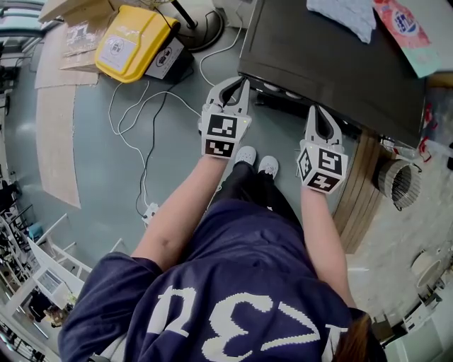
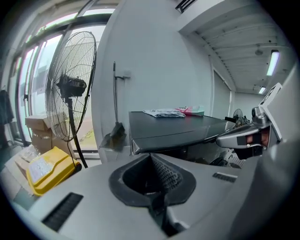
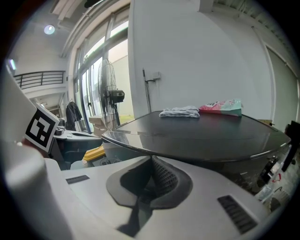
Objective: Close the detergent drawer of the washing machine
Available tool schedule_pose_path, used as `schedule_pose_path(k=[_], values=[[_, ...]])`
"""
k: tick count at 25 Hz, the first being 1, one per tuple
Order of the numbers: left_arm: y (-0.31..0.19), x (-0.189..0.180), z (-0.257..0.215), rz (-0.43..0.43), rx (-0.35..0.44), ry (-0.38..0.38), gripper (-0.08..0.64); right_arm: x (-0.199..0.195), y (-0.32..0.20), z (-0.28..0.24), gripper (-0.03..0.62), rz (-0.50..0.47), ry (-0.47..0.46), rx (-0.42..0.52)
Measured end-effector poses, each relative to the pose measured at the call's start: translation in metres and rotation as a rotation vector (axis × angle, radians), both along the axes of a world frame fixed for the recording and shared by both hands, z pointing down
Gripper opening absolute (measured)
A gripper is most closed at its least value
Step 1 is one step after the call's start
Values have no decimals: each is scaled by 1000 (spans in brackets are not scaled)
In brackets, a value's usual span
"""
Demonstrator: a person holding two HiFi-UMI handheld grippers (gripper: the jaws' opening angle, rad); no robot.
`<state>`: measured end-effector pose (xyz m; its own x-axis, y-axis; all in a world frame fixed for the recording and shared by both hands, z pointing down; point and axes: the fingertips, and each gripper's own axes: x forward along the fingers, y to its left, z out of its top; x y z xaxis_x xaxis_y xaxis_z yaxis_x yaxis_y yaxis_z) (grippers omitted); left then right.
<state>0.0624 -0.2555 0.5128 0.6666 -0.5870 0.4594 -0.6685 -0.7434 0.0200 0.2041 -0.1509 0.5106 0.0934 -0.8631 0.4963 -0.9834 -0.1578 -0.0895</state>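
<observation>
Before the washing machine a person stands with a claw in each hand; both point toward the front edge of its dark top. The left claw has its jaws pressed together with nothing between them, as the left gripper view shows; its tips are just beside the machine's near corner. The right claw is likewise closed tight and empty; it sits further along the same front edge, apart from the left one. The detergent drawer belongs to the machine's front, which lies under the overhang of the top; from the head view I cannot tell whether it stands out or is pushed in, and neither gripper view shows it clearly. On the machine's top lie a crumpled pale cloth and a pink packet, both toward the far side; they also show in the right gripper view, the cloth to the left of the packet. On the floor to the left sits a yellow case, with a white cable trailing from that area toward the person's feet; a standing fan rises by the window, behind the case.
</observation>
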Motion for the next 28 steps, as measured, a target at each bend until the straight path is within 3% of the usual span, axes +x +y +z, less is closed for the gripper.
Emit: schedule_pose_path(k=[14,19,28], values=[[-5,3,0,13,7,6,20,1,-5,0,17,-10,9,13],[-2,3,-8,-3,-32,21,20,-2,-3,-8,17,-55,-6,27],[10,14,-106,72,150,99,20,-1,1,-107,17,-66,34,222]])
